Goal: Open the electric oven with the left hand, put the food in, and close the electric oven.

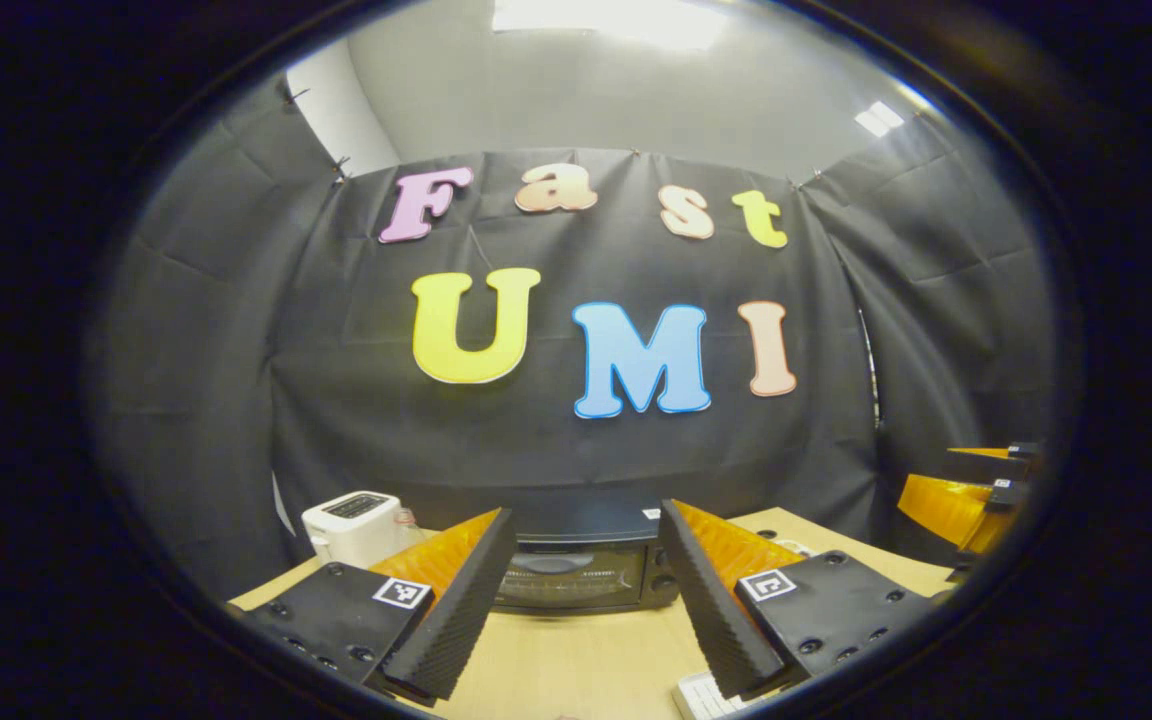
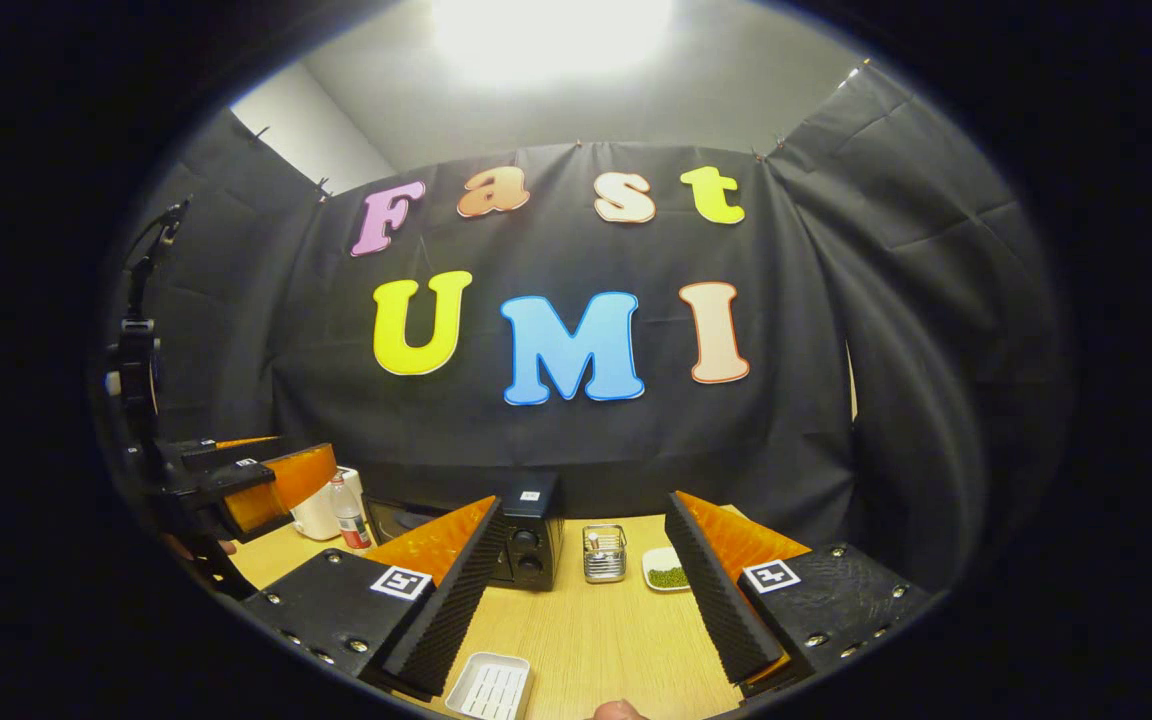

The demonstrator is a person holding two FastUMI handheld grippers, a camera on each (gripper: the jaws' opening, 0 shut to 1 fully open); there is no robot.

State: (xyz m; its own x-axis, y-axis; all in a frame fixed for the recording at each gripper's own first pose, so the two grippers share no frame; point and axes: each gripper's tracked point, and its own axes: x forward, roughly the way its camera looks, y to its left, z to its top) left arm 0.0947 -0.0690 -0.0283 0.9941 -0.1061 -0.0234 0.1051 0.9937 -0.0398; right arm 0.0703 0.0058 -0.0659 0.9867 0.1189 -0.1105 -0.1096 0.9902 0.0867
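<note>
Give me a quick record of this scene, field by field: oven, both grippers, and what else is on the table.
oven: black electric oven, door closed, at the back of the wooden table
left gripper: open, holding nothing, aimed at the oven
right gripper: open, holding nothing
other items: white toaster, small wire rack, dish of green food, white tray

Random stuff on the wooden table [image 2: 596, 620]: white toaster [image 1: 351, 525] and a bottle [image 2: 347, 512] far left of the fingers. Wire caddy [image 2: 604, 552] and a small dish of green bits [image 2: 668, 572] sit ahead between them, white tray [image 2: 489, 688] closest.

Both views face the booth wall, sharing the oven [image 1: 576, 565] [image 2: 526, 540].
</note>
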